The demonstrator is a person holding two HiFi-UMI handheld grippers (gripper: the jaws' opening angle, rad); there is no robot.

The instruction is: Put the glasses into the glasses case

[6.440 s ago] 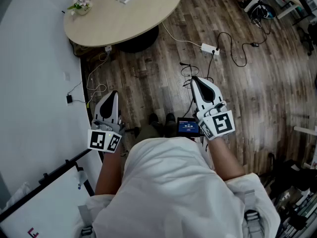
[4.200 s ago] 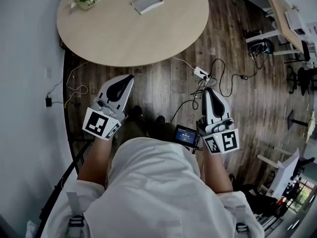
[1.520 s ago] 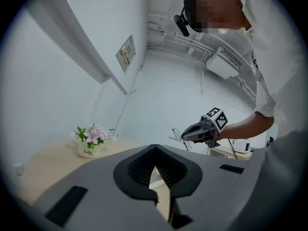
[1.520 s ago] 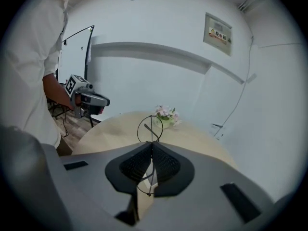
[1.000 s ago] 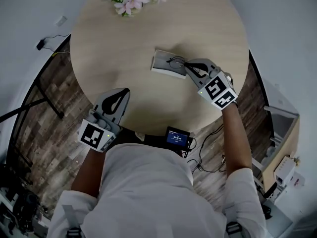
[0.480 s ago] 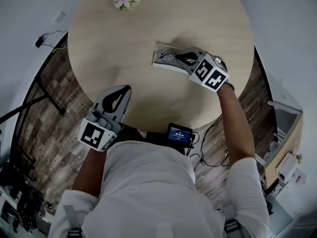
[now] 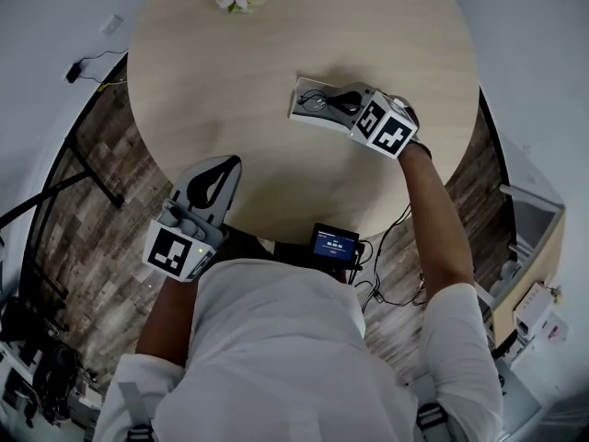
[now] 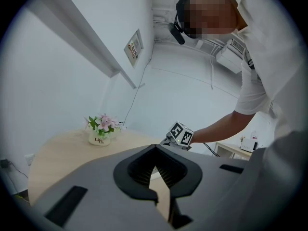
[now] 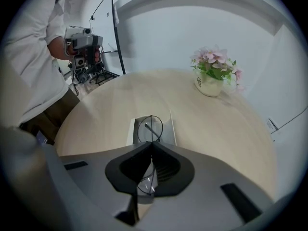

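Wire-rimmed round glasses (image 9: 148, 127) pinched in right gripper (image 9: 151, 144) over grey oblong case (image 9: 133, 131).

1. Tabletop (image 7: 230, 81): pale wood grain, matt and smooth.
2. Glasses (image 9: 150, 128): thin dark wire rims, clear lenses.
3. Case (image 9: 133, 131), on the tabletop: pale grey, matt.
4. Floor (image 7: 92, 201), round the tabletop: dark wood planks with a slight sheen.

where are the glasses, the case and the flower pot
glasses (image 9: 148, 128), right gripper view, on the temple arm
case (image 9: 132, 130), right gripper view, on its left wall
flower pot (image 9: 210, 87), right gripper view, on the white pot
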